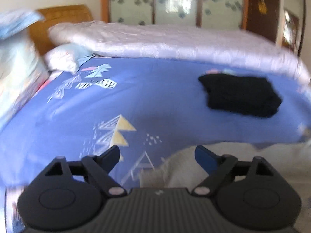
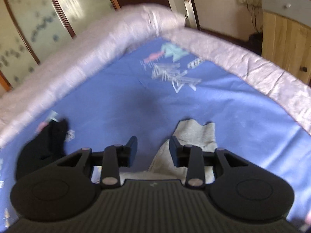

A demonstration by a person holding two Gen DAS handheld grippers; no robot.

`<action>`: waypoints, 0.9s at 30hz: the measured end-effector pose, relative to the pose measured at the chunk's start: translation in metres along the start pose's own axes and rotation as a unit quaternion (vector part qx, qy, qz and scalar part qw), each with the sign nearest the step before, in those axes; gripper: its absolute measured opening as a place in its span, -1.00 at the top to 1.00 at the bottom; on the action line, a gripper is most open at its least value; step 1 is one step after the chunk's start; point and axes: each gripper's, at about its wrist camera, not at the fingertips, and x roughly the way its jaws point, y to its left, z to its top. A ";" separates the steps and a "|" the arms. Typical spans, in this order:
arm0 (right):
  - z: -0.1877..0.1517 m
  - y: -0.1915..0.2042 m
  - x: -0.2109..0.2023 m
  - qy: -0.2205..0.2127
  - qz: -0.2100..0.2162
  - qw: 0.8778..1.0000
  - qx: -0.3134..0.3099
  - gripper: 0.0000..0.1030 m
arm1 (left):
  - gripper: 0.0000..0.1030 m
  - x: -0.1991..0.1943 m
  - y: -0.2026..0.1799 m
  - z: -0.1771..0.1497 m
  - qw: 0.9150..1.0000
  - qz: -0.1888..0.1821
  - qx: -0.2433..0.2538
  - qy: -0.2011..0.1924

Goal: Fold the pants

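Note:
Light grey pants (image 2: 196,137) lie on the blue patterned bed sheet (image 2: 223,101), partly hidden under my right gripper (image 2: 153,147), which is open just above them. In the left wrist view a pale grey-white cloth (image 1: 175,167), probably the same pants, lies at the bed's near edge below my left gripper (image 1: 157,155), which is open and empty. A folded black garment (image 1: 241,95) lies on the sheet at the right; it also shows in the right wrist view (image 2: 48,141) at the left.
A rolled pale pink quilt (image 1: 175,42) runs along the far side and foot of the bed (image 2: 252,69). Pillows (image 1: 66,58) and a wooden headboard (image 1: 64,17) are at the left. A wardrobe (image 1: 175,0) stands behind; a wooden cabinet (image 2: 285,38) stands at the right.

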 end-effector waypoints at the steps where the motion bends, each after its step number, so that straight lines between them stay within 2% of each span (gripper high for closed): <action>1: 0.001 0.004 0.014 0.015 -0.012 1.000 -0.008 0.15 | -0.71 0.015 -0.006 0.003 1.000 -0.002 0.023 0.009; 4: 0.006 0.012 0.057 0.056 -0.068 0.995 -0.040 0.14 | -0.70 0.052 -0.023 -0.003 0.996 -0.004 0.090 0.030; 7: 0.002 0.009 0.088 0.088 -0.108 0.988 -0.066 0.17 | -0.49 0.073 -0.035 -0.021 0.989 -0.047 0.122 0.066; 8: 0.001 0.008 0.093 0.097 -0.115 0.986 -0.070 0.20 | -0.23 0.078 -0.039 -0.028 0.987 -0.058 0.128 0.079; 9: -0.001 0.007 0.093 0.087 -0.121 0.986 -0.080 0.35 | 0.03 0.076 -0.042 -0.033 0.987 -0.065 0.131 0.068; 10: -0.003 0.008 0.091 0.076 -0.130 0.984 -0.093 0.76 | 0.24 0.072 -0.043 -0.035 0.986 -0.076 0.134 0.063; 11: -0.004 0.007 0.087 0.069 -0.134 0.984 -0.099 0.86 | 0.58 0.068 -0.044 -0.034 0.986 -0.079 0.133 0.063; 12: -0.002 0.003 0.081 0.059 -0.127 0.986 -0.092 0.86 | 0.66 0.064 -0.045 -0.032 0.987 -0.070 0.129 0.061; 14: 0.004 -0.008 0.054 0.009 -0.100 0.993 -0.064 0.87 | 0.68 0.050 -0.040 -0.025 0.991 -0.059 0.110 0.047; 17: 0.013 -0.038 -0.011 -0.076 -0.029 0.997 0.006 0.86 | 0.69 0.006 -0.024 -0.012 0.996 -0.064 0.068 -0.001; 19: 0.012 -0.066 -0.060 -0.122 0.026 0.990 0.061 0.86 | 0.69 -0.031 -0.014 -0.009 0.995 -0.079 0.046 -0.038; 22: -0.007 -0.116 -0.133 -0.162 0.107 0.972 0.130 0.86 | 0.68 -0.089 -0.003 -0.028 0.992 -0.091 0.034 -0.084; 24: -0.034 -0.153 -0.175 -0.172 0.128 0.964 0.159 0.86 | 0.68 -0.118 0.004 -0.045 0.990 -0.102 0.029 -0.095; 27: -0.089 -0.218 -0.220 -0.166 0.144 0.951 0.219 0.86 | 0.68 -0.155 0.016 -0.087 0.990 -0.110 0.012 -0.085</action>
